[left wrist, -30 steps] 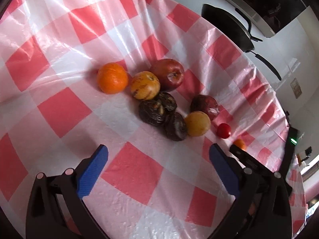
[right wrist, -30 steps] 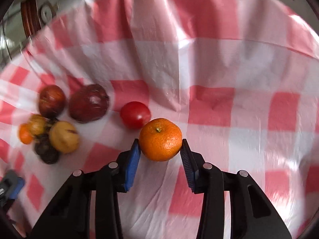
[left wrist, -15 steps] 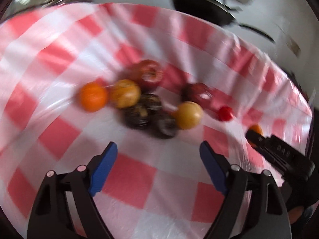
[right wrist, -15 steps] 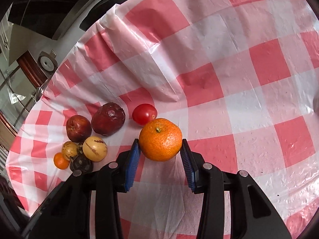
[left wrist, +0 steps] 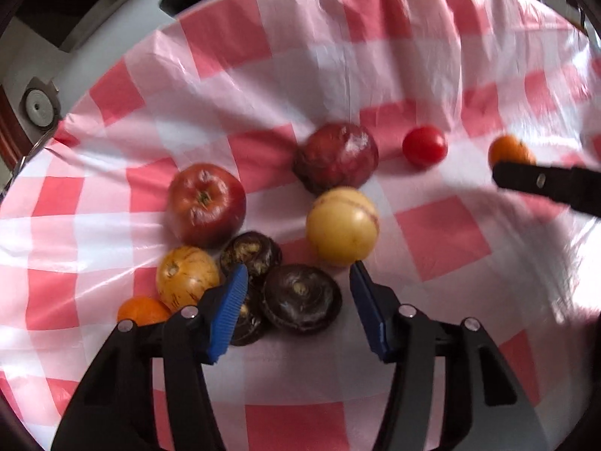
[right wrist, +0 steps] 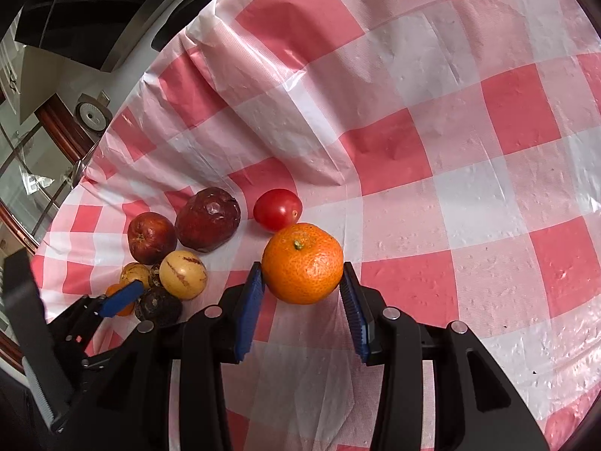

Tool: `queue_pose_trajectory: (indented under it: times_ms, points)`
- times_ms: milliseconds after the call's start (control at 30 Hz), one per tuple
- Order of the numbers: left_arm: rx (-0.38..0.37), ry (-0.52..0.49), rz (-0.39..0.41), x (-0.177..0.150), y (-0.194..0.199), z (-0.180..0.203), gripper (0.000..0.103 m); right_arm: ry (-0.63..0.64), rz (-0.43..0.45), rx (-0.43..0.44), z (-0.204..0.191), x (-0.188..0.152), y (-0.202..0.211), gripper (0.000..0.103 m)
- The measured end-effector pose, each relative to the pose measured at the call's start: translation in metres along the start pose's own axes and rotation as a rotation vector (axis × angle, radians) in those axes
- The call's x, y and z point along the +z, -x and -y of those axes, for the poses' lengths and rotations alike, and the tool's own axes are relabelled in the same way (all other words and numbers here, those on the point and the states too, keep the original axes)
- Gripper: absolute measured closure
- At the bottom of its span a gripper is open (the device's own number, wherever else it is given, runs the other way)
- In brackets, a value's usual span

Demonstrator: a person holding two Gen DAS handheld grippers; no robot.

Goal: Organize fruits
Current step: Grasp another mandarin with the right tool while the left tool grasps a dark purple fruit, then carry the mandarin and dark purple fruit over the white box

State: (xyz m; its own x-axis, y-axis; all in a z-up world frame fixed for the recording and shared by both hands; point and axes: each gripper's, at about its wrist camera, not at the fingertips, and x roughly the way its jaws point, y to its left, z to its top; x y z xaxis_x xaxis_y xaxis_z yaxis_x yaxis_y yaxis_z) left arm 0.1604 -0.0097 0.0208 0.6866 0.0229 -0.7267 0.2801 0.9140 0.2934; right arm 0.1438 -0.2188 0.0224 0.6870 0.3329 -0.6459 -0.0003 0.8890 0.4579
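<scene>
My right gripper (right wrist: 302, 293) has its fingers (right wrist: 248, 315) clamped on a mandarin (right wrist: 302, 268), one blue pad against each side, stem end up. It sits just above the checked cloth (right wrist: 469, 143) that covers the counter, close in front of a tomato (right wrist: 278, 209).

My left gripper (left wrist: 298, 310) has its fingers (left wrist: 227, 314) apart and closing. A dark fruit (left wrist: 302, 298) lies between them on the cloth; the pads are not touching it.

The remaining fruit lies in a loose cluster beyond the left gripper: an apple (left wrist: 206, 205), a wrinkled red fruit (left wrist: 336, 158), a pale yellow fruit (left wrist: 342, 227), a striped yellow fruit (left wrist: 186, 282), a second dark fruit (left wrist: 251, 253) and a third partly hidden behind the left finger. A small orange (left wrist: 142, 310) sits at the near left edge of the cluster. In the left view the tomato lies apart to the right, and the mandarin shows behind my right gripper's dark finger.
</scene>
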Motion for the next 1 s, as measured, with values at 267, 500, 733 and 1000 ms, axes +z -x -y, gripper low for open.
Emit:
queue_pose_trajectory:
  times_ms: [267,500,733,1000]
  points:
    - [-0.065,-0.013,-0.009,-0.005,0.004,0.008,0.059,0.003,-0.005,-0.003,-0.002,0.000,-0.002,0.062]
    - [-0.167,-0.015,-0.007,-0.017,0.026,0.020,0.059,0.004,-0.006,-0.003,-0.001,0.000,-0.002,0.062]
    - [-0.187,0.051,-0.014,-0.019,0.022,0.010,0.047,0.004,-0.008,-0.005,-0.001,0.000,-0.002,0.062]
    - [-0.187,0.092,0.008,-0.017,0.032,0.006,0.061,-0.002,-0.003,0.010,0.000,-0.001,-0.002,0.062]
